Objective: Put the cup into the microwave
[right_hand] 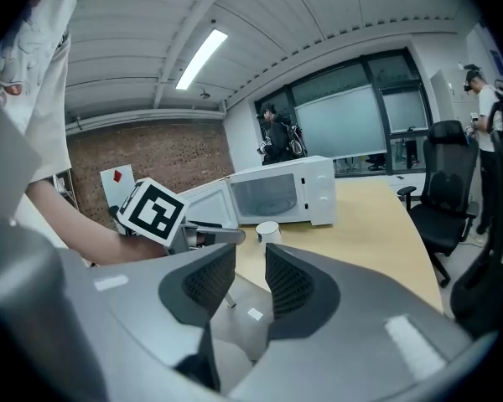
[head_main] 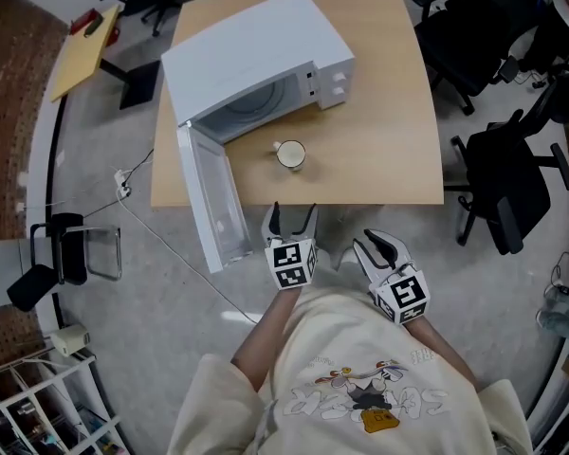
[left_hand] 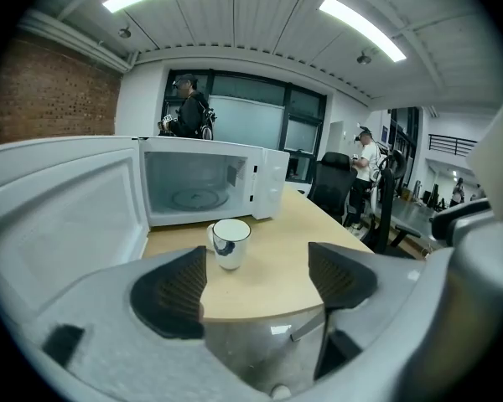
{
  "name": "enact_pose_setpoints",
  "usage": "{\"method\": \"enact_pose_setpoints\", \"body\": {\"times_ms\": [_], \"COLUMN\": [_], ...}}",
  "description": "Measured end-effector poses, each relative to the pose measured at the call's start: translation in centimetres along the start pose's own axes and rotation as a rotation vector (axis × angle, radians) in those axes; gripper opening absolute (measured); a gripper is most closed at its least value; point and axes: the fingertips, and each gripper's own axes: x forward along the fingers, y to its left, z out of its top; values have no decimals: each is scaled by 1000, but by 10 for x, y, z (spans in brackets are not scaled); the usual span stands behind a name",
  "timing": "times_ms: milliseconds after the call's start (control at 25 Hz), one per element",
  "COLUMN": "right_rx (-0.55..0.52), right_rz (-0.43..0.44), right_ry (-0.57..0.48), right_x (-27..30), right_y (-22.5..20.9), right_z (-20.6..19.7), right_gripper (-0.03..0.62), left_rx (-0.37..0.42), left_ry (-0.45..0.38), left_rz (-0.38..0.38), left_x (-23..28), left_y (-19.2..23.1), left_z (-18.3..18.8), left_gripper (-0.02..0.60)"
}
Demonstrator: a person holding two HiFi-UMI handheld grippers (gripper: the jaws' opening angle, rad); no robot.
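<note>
A white cup with a dark rim stands upright on the wooden table, just in front of the white microwave. The microwave's door hangs wide open past the table's front edge, and the cavity is empty. My left gripper hovers at the table's near edge, open, pointing at the cup with nothing between its pads. My right gripper hangs beside it off the table, its jaws apart by a narrow gap and empty. The right gripper view shows the cup and the left gripper ahead.
Black office chairs stand right of the table, and another one is at the back right. A small black chair and a cable lie on the floor at the left. People stand in the room's background.
</note>
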Motion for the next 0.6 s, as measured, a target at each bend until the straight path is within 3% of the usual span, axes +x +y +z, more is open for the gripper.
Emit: {"method": "enact_pose_setpoints", "body": {"times_ms": [80,280,600], "right_rx": [1,-17,1], "right_rz": [6,-8,-38], "right_ry": [-7,-24,-8], "right_x": [0,16,81], "right_y": [0,-4,-29], "right_z": [3,23,57], "right_gripper": [117,57,46], "left_rx": [-13,16,51], "left_ry": [-3,18,132], "left_rz": [8,11,-13], "left_x": [13,54,130], "left_y": [3,19,48], "left_z": [4,14,-2], "left_gripper": [411,422,442]}}
